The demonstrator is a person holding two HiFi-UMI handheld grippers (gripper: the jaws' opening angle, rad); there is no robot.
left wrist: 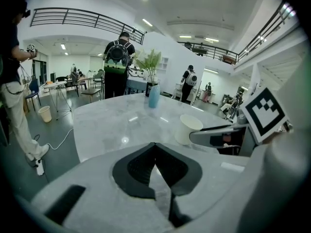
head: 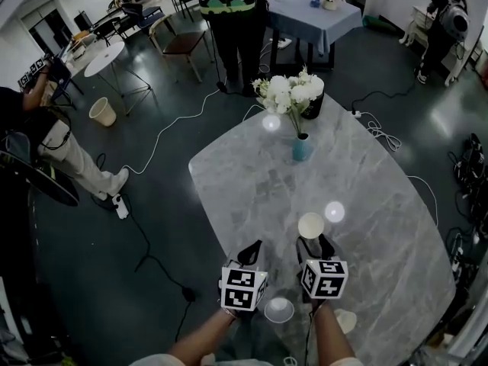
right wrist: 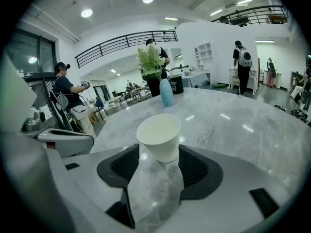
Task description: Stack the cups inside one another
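The right claw (right wrist: 158,154) gapes wide, with the paper cup (right wrist: 159,136) standing upright on the worktop (right wrist: 233,125) between its tips, at twelve o'clock. The left claw (left wrist: 154,147), at the cup's eight o'clock, is pinched together on nothing.

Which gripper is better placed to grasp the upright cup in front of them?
Right: the right gripper has open fingers either side of the cup; the left gripper is shut and beside it.

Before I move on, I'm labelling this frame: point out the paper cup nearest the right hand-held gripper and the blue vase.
paper cup (right wrist: 163,150): right gripper view, outer wall just under the rim.
blue vase (right wrist: 166,92): right gripper view, middle of its body.
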